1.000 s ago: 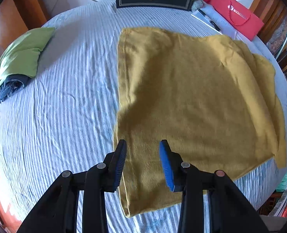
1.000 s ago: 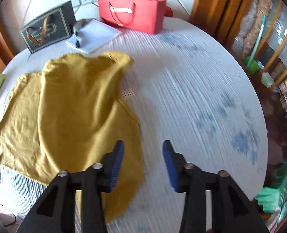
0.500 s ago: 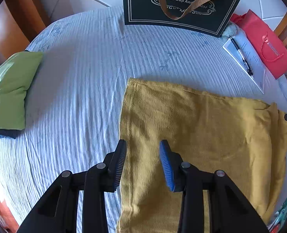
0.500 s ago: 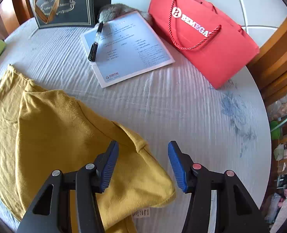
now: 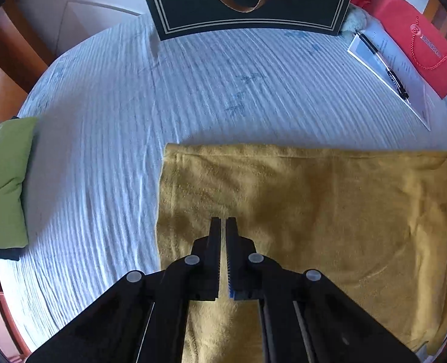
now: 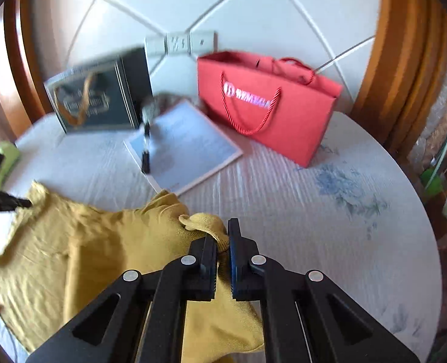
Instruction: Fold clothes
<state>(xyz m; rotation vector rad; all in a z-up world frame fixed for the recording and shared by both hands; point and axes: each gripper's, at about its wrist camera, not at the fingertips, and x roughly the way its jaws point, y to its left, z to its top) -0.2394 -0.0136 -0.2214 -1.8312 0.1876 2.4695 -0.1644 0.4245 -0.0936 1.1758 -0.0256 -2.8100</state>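
A mustard garment (image 5: 314, 211) lies spread on the round table's white ribbed cloth (image 5: 102, 151). My left gripper (image 5: 222, 220) points steeply down near the garment's far left corner, its jaws closing tight on a pinch of fabric. In the right wrist view the same garment (image 6: 102, 242) is rumpled and partly raised. My right gripper (image 6: 222, 233) is closing on a bunched fold at its right edge, with fabric bulging out beside the left finger. The left gripper (image 6: 14, 202) shows there at the garment's far left corner.
A black gift bag (image 5: 247, 0) and a red gift bag (image 6: 268, 106) stand at the back by the wall. A printed sheet (image 6: 187, 145) with a pen (image 5: 396, 78) lies between them. A folded green cloth (image 5: 2, 187) sits at the table's left edge.
Both grippers went from open to shut on the mustard garment. The left one moved toward its far left corner. The right one tilted up, and its edge of the garment rose with it.
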